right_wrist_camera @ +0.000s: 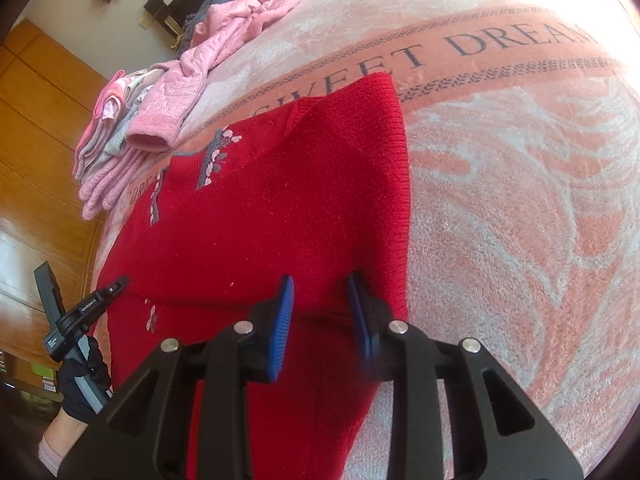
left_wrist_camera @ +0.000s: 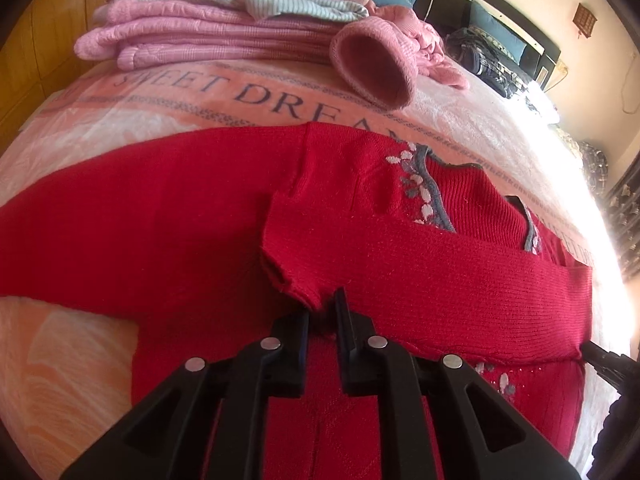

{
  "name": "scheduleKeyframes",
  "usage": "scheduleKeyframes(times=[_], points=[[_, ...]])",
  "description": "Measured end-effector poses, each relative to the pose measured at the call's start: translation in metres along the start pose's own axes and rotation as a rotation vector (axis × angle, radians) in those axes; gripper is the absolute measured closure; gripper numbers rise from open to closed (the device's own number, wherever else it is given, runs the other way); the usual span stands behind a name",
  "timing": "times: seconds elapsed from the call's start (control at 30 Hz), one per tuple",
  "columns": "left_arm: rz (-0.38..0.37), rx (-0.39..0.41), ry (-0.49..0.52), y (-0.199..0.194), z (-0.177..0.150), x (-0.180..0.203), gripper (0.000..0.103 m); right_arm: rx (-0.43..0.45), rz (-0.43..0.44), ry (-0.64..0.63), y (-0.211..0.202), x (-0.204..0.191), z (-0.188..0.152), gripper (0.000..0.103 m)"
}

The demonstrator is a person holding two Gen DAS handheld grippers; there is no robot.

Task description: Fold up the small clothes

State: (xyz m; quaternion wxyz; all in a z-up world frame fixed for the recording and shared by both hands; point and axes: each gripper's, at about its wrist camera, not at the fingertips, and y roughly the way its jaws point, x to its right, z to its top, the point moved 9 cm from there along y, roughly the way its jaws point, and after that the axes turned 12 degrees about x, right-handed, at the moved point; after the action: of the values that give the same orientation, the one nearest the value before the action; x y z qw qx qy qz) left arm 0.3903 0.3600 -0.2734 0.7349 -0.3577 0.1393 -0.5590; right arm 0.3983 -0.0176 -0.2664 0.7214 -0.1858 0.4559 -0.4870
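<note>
**Spotter:** Largest first, please.

**Me:** The bed's pink fleece blanket lettered "SWEET DREAM" (right_wrist_camera: 500, 208) carries everything. On it lies the red knit sweater with grey-and-white flower embroidery (right_wrist_camera: 280, 208), spread flat, one sleeve already laid across its chest. Beyond it sits a folded stack of pink and striped clothes (left_wrist_camera: 208, 20), with a loose pink quilted jacket (right_wrist_camera: 224, 40) waiting beside it.

**Spotter:** So how far along?

**Me:** I'd judge partway: several pieces are done, the sweater is mid-fold, and the jacket is untouched.

**Spotter:** And the claws?

**Me:** My left claw (left_wrist_camera: 322, 312) pinches the red sleeve cuff (left_wrist_camera: 296, 280). My right claw (right_wrist_camera: 320, 312) is spread, empty, over the sweater's side edge.
</note>
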Motion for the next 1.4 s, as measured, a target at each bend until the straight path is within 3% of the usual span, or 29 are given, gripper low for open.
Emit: scheduleKeyframes(times=[0.17, 0.27, 0.43, 0.57, 0.7, 0.9, 1.07, 1.2, 1.4], points=[[0.017, 0.115, -0.109, -0.037, 0.041, -0.023, 0.081, 0.03, 0.023, -0.026, -0.019, -0.016, 0.01, 0.069], [-0.015, 0.155, -0.094, -0.046, 0.056, -0.012, 0.072, 0.079, 0.045, -0.055, -0.031, -0.034, 0.026, 0.063], [-0.065, 0.057, -0.033, -0.018, 0.029, 0.019, 0.072, 0.044, 0.035, -0.069, -0.014, -0.043, 0.021, 0.062], [-0.047, -0.035, -0.019, 0.011, 0.0, 0.019, 0.073, -0.022, -0.019, -0.054, 0.01, -0.028, 0.002, 0.063], [-0.044, -0.022, 0.044, 0.014, -0.001, 0.024, 0.07, -0.025, -0.015, -0.055, 0.014, -0.024, -0.003, 0.064], [-0.05, -0.029, -0.023, 0.0, 0.005, 0.011, 0.065, -0.013, -0.017, -0.052, 0.007, -0.032, 0.002, 0.059], [-0.043, -0.007, -0.135, -0.048, 0.023, -0.056, 0.051, -0.013, 0.034, -0.068, -0.02, -0.055, 0.0, 0.048], [0.031, 0.018, -0.237, -0.085, 0.018, -0.15, 0.05, -0.067, 0.083, -0.097, -0.03, -0.078, -0.027, 0.048], [0.135, 0.015, -0.507, -0.108, -0.017, -0.292, 0.05, -0.156, 0.101, -0.191, -0.021, -0.115, -0.071, 0.048]])
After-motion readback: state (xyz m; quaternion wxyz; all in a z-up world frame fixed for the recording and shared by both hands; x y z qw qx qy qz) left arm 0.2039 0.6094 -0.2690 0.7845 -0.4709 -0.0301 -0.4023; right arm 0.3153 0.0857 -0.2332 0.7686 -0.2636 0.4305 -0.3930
